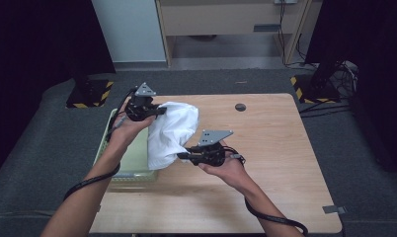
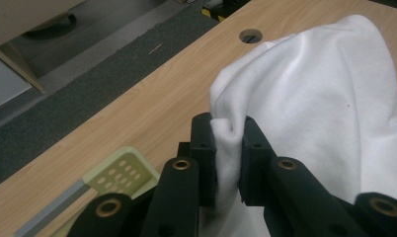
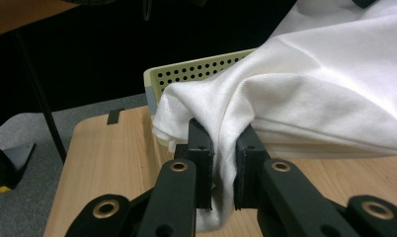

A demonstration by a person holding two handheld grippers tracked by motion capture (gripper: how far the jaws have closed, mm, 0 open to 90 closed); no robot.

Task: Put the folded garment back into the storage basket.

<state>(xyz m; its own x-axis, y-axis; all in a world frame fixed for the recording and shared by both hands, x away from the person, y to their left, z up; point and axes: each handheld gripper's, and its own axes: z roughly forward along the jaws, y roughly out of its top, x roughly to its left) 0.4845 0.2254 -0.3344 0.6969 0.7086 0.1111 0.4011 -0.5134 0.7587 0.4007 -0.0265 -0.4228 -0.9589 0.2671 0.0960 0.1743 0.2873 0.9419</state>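
Soft white knitted cotton garment, held up over the left half of the wooden bench, just above the bench's left edge and the pale green perforated plastic basket sitting there. Left claw clamped tight on a bunched fold at the garment's far upper corner; pinched cloth plainly visible between the black pads in the left gripper view. Right claw likewise clamped on a gathered hem at the near lower corner, fabric squeezed between its pads.

Likely light, limp and shapeless: no stiffness to lean on, so sagging between the two grips and draping wherever unsupported. Not fragile, not slippery; knit grips the pads well, though a thin fold could creep out under a hard tug. Best holds judged to be hems, seams or corners, well apart, to spread the cloth flat.

Basket rim close under the hanging cloth, a possible snag. Plenty of bare bench toward the right edge and the near edge for laying out; small round cable hole near the far edge, well clear.
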